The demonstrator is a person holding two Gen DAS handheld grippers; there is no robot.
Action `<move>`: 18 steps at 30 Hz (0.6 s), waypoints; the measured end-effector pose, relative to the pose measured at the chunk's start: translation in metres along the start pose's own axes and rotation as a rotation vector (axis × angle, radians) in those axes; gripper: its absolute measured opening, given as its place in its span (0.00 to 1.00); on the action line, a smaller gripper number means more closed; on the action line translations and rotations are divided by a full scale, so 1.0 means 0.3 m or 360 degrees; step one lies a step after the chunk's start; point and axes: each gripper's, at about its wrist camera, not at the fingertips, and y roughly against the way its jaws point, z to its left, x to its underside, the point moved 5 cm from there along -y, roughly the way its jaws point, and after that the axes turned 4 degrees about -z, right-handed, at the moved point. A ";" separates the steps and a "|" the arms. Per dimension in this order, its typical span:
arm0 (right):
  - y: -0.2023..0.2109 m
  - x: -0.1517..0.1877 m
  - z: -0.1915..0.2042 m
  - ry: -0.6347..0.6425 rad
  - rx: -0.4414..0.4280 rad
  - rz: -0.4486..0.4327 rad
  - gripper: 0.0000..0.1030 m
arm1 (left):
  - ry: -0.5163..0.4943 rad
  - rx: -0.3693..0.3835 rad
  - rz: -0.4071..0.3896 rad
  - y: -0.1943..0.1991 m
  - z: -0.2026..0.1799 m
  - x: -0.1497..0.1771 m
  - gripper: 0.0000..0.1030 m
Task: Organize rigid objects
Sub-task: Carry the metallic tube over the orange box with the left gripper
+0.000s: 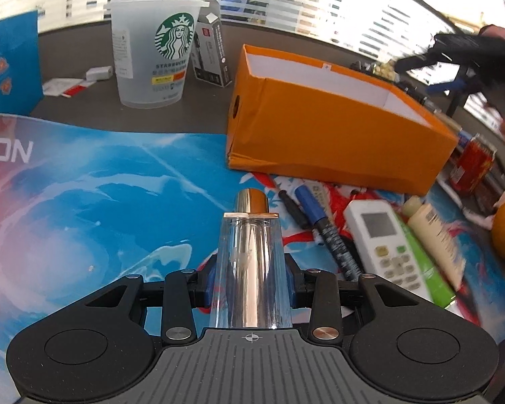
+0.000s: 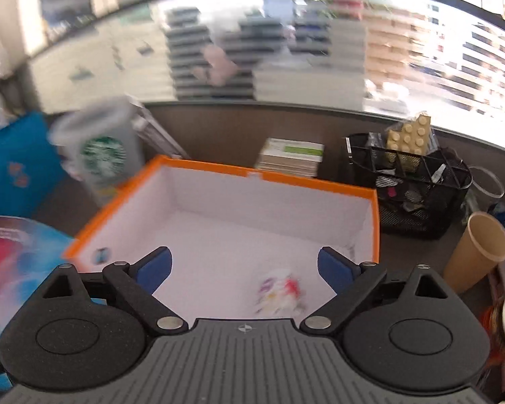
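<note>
Left gripper [image 1: 250, 279] clamps clear perfume bottle [image 1: 250, 262] over mat, near orange box [image 1: 336, 134]'s front wall. Right gripper [image 2: 244, 266] gapes empty above box; small colourful item [image 2: 279, 291] lies inside. Next: carry bottle over the rim, release.

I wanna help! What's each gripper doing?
Left gripper: shut on the bottle.
Right gripper: open, empty, over the box.

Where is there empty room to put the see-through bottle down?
Inside the orange box, most of the white floor is bare beside one small colourful item. The mat left of the pens is bare; the remote side is crowded.
</note>
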 end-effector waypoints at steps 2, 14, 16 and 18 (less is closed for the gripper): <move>0.065 0.064 0.016 -0.0007 -0.0062 -0.0011 0.93 | 0.0032 0.0032 -0.0008 0.005 0.000 -0.011 0.34; 0.117 0.438 0.017 0.0185 0.0207 0.0100 0.88 | -0.0142 0.0139 -0.0232 0.127 -0.140 -0.203 0.34; 0.120 0.462 0.010 0.0207 0.0239 0.0090 0.88 | -0.0157 0.0177 -0.0263 0.137 -0.167 -0.256 0.34; 0.122 0.481 0.006 0.0214 0.0241 0.0088 0.87 | -0.0181 0.0201 -0.0295 0.137 -0.201 -0.307 0.34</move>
